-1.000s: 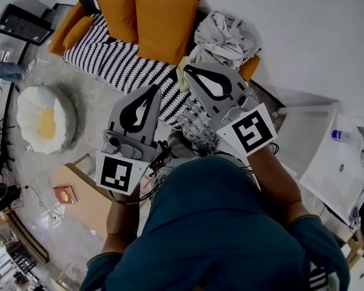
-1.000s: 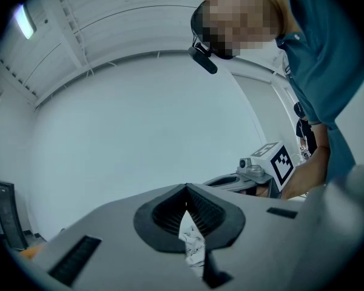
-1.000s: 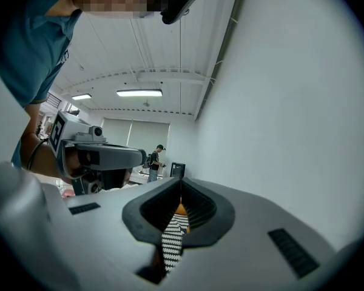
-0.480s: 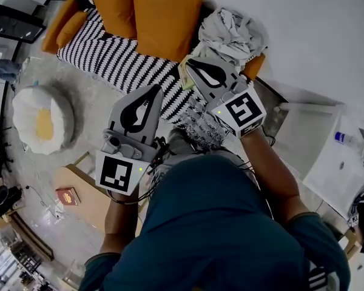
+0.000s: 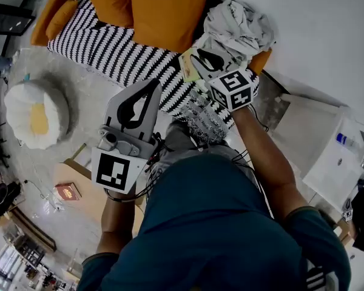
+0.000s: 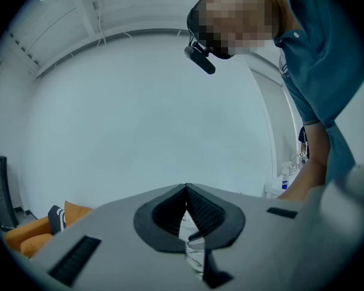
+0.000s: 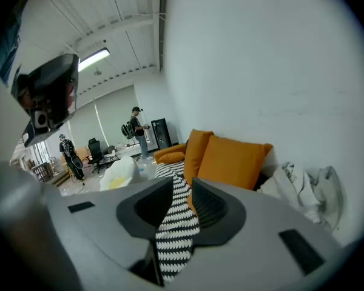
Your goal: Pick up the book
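- The book (image 5: 188, 66), pale yellow-green, lies on the striped sofa (image 5: 124, 53) in the upper middle of the head view. It sits at the seat's right end, just left of a heap of grey cloth (image 5: 238, 26).
- The right gripper (image 5: 200, 58) is just right of the book in the head view, tips pointing to the upper left. Whether it touches the book cannot be told.
- In its own view the right gripper (image 7: 182, 183) has its jaws spread. They have just been opening. Nothing sits between them, and only the striped seat shows through the gap.
- The left gripper (image 5: 151, 83) is held at centre left, below the sofa's edge and well apart from the book.
- In its own view the left gripper (image 6: 186, 190) has its jaw tips pressed together, pinching nothing.
- Orange cushions (image 5: 158, 11) stand along the sofa's back at the top.
- A white pouf (image 5: 36, 111) sits at the left edge.
- A small red item (image 5: 67, 191) lies on a wooden table (image 5: 94, 208) at lower left.
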### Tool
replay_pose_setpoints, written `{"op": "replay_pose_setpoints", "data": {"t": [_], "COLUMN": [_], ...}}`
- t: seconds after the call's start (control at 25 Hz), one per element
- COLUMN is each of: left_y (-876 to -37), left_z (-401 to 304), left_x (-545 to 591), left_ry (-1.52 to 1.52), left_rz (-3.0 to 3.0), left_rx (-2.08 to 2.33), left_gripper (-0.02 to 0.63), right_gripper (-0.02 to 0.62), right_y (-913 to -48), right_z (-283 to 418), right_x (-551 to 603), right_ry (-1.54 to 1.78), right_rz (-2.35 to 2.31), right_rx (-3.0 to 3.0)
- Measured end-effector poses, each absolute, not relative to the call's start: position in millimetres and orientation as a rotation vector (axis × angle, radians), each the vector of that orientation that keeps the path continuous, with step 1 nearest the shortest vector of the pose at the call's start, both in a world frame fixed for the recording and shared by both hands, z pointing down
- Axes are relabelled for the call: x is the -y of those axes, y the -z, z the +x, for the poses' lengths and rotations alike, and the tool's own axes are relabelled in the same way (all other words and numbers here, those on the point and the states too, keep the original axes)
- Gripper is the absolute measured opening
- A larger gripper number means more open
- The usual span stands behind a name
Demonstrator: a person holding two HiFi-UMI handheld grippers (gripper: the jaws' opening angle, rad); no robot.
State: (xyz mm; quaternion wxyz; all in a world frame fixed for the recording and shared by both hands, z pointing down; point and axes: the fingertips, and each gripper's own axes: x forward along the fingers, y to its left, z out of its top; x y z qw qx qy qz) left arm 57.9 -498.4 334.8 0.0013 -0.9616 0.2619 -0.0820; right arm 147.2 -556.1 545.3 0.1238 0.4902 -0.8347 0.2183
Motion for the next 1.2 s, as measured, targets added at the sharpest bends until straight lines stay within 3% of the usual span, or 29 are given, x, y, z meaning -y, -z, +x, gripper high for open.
{"op": "replay_pose_setpoints", "data": {"t": [0.44,1.2], "left_y": [-388,-468], "left_z": [41,23], "left_x": [550,606], "left_ry": [0.308,0.370], "left_rz": [-3.102,-3.211], "left_rx": [-0.879,-1.019], "left_gripper": [0.002,0.002], "right_gripper": [0.155,0.173], "right_y": [-692,-854], "right_z": [160,175], "right_x": [591,603], "right_ry": [-1.025,-1.356], "right_rz": [1.421,1.322], "right_rx": [2.129,1.745]}}
